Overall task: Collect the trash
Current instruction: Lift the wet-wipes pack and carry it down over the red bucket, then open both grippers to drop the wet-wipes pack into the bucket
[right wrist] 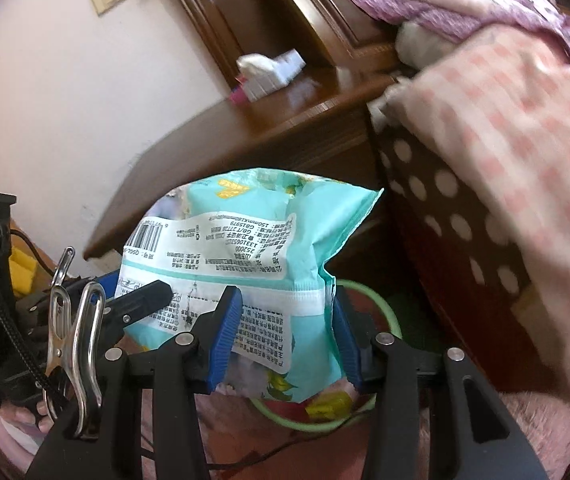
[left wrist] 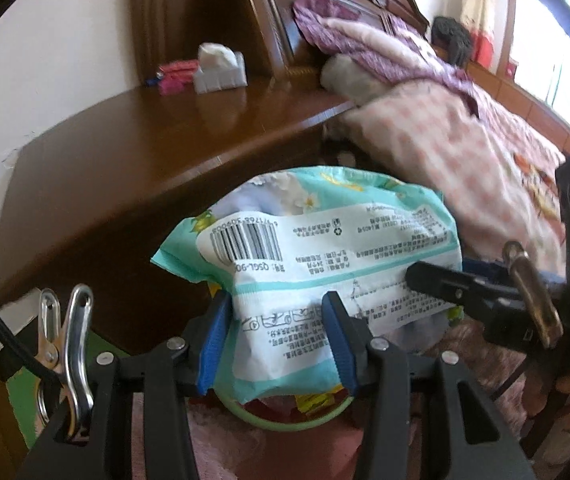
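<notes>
A crumpled teal and white wipes packet [left wrist: 309, 248] with a barcode hangs between both grippers, above a green-rimmed bin [left wrist: 285, 420]. My left gripper [left wrist: 277, 336] is shut on the packet's lower end, blue pads on each side. The right gripper's black finger [left wrist: 445, 280] touches the packet's right side. In the right wrist view my right gripper [right wrist: 285, 332] is shut on the same packet [right wrist: 245, 248], and the left gripper's finger [right wrist: 141, 300] presses on its left part. The bin [right wrist: 365, 300] lies below, with yellow wrappers [right wrist: 329, 404] inside.
A brown wooden nightstand [left wrist: 145, 140] stands behind, with a white tissue holder [left wrist: 221, 68] and pink packets [left wrist: 173, 74] on it. A bed with a pink checked quilt [left wrist: 465, 148] is to the right, with a carved headboard [left wrist: 325, 0] behind. The dotted bed side [right wrist: 437, 200] is close.
</notes>
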A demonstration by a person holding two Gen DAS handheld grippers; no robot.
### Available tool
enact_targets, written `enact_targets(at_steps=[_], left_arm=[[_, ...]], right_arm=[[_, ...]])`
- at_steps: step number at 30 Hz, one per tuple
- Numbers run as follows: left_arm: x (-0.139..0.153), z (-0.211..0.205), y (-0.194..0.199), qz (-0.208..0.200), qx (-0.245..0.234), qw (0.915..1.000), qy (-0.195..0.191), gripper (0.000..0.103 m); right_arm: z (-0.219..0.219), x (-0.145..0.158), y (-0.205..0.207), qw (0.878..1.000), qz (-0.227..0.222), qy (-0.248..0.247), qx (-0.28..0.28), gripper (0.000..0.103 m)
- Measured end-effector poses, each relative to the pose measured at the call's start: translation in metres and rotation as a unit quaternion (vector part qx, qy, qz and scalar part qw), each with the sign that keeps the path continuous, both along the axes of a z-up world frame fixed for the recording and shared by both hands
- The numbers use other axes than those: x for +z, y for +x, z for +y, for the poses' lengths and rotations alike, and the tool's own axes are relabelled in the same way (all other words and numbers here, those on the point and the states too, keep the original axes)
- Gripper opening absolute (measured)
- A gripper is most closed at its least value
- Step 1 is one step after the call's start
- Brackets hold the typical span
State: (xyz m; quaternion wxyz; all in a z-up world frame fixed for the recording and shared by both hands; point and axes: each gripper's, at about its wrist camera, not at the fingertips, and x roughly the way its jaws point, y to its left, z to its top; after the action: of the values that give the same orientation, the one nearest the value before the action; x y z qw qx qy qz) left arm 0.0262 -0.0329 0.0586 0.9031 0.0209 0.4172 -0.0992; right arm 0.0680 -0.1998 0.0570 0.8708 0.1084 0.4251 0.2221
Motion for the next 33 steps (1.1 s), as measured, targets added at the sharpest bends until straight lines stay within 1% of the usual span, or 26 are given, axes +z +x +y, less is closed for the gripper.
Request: enact_targets(at_steps=[4,8,14,17,19,24,33], left_arm=[[-0.025,-0.006,0.002,0.021,-0.009,0.9997,0.005,0.049],[-0.047,-0.009,0.007,0.046,-0.014,0.9988,0.006,0.049],[-0.068,-0.012,0.018,0.069,-0.012,0.9972,0.028,0.049],[-0.074,-0.013,0.021,0.077,-0.014,0.9961,0.041,0.05],[-0.077,-0.013,0.022,0.082,-0.016,0.9958,0.037,0.051],[-0.081,-0.015,0.023,0.087,-0.02,0.9952,0.041,0.053],[-0.075,-0.013,0.021,0.088,-0.018,0.9954,0.033,0.053]], right_arm=[[-0.002,-0.019,0.002,1.0,0.022,-0.018,-0.008,0.047],[-0.004,-0.032,0.005,0.999,0.034,-0.032,-0.017,0.047],[-0.002,-0.046,0.012,0.998,0.049,-0.046,-0.019,0.047],[-0.003,-0.052,0.014,0.997,0.056,-0.048,-0.024,0.047],[-0.004,-0.055,0.016,0.997,0.063,-0.036,-0.025,0.047],[-0.003,-0.057,0.016,0.997,0.067,-0.035,-0.022,0.047],[0.002,-0.057,0.015,0.997,0.065,-0.037,-0.006,0.047]])
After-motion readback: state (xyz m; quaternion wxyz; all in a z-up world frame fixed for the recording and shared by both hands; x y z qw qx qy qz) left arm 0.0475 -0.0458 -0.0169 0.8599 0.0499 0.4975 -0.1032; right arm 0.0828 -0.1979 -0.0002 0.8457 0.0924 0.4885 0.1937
